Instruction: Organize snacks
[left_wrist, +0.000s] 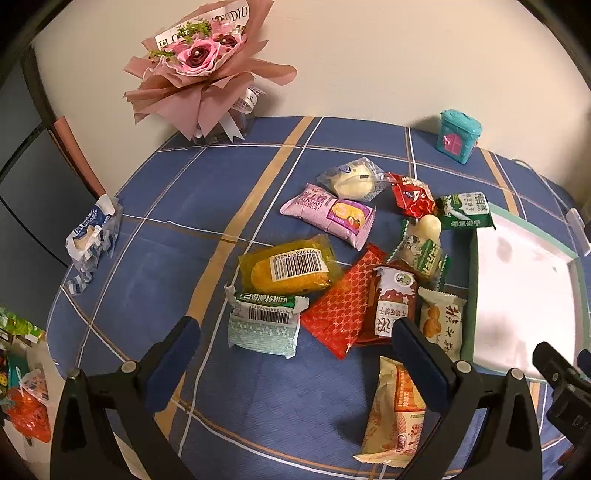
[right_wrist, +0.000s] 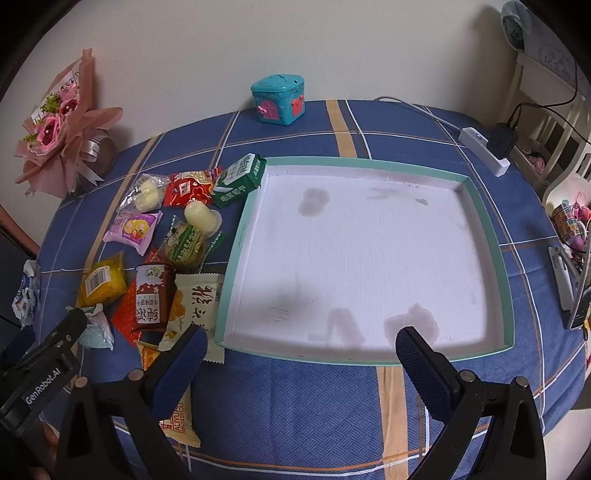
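Right wrist view, white tray (right_wrist: 491, 236) holding nothing, snacks (right_wrist: 155, 258) beside it, both grippers' jaws spread.

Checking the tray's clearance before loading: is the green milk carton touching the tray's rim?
Touching. The right wrist view shows the green milk carton leaning its end over the corner of the tray, with no tablecloth visible between them.

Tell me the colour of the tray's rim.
The tray has a light teal-green rim around a white floor, clearest in the right wrist view.
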